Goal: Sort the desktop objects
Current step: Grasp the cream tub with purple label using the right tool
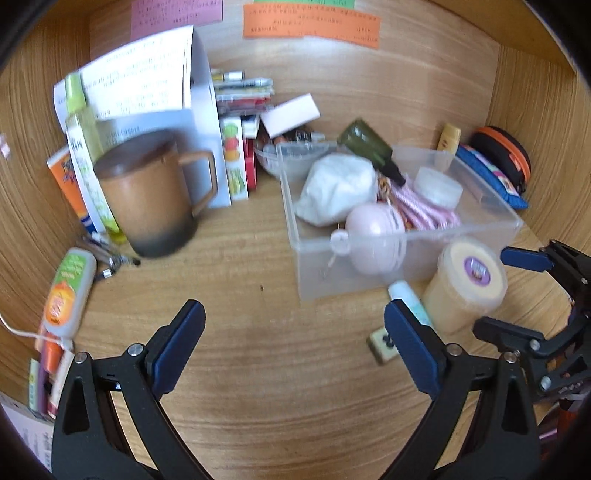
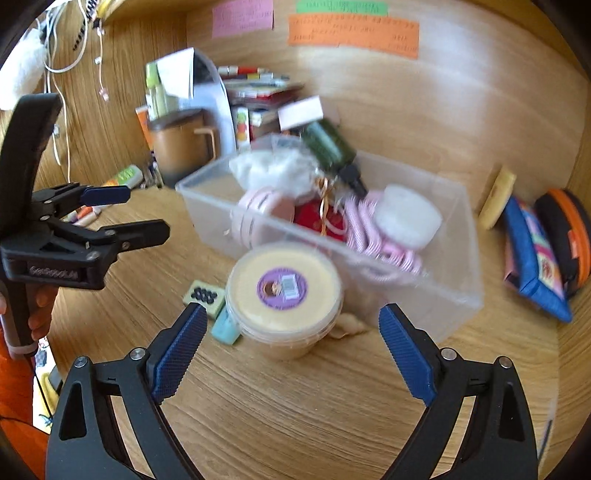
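Yellow-lidded tub (image 2: 283, 295) just beyond open right jaws.

— What surroundings are seen?
— A wood-grain desk (image 2: 295, 424) is enclosed by matching wooden panels (image 1: 406, 92).
— And on them?
— Pink (image 2: 242, 16), green (image 2: 341, 6) and orange paper notes (image 2: 352, 35) are stuck; white cables (image 2: 55, 66) are hung.

Both grippers (image 1: 294, 343) (image 2: 293, 347): black plastic frames, silver pivot screws, blue ribbed finger pads (image 2: 180, 349); embossed lettering on one body.
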`<state>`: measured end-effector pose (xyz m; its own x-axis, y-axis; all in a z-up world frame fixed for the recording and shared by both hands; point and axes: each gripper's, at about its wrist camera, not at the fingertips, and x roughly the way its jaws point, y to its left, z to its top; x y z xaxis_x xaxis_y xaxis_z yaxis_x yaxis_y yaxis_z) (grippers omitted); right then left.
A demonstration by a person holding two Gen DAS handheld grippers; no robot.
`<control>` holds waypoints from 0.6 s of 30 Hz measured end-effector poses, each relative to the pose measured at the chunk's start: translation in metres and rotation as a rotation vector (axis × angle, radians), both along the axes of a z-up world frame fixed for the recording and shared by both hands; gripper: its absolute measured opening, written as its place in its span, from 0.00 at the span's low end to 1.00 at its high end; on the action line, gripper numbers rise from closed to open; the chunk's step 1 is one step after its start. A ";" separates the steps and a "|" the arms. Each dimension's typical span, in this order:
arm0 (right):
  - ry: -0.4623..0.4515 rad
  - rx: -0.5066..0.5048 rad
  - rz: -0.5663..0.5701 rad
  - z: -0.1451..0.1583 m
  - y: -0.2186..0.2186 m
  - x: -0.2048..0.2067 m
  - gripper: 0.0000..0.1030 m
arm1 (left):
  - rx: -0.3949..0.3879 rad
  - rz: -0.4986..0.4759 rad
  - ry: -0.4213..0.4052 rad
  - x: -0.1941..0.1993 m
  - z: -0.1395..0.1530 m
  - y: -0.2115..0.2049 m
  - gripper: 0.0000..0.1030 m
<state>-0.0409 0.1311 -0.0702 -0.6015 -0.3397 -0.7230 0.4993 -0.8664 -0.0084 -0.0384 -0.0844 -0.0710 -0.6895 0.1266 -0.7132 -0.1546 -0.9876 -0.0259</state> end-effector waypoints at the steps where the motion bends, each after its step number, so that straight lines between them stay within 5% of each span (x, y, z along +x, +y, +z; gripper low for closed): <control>1: -0.009 0.003 0.001 -0.003 -0.001 -0.002 0.91 | 0.005 -0.002 -0.012 0.000 -0.004 -0.001 0.96; 12: -0.060 0.005 0.011 -0.023 -0.013 -0.021 0.86 | 0.076 -0.034 -0.121 0.002 -0.026 -0.003 0.96; 18: -0.069 0.015 0.019 -0.026 -0.017 -0.024 0.55 | 0.084 -0.068 -0.136 0.003 -0.030 0.008 0.96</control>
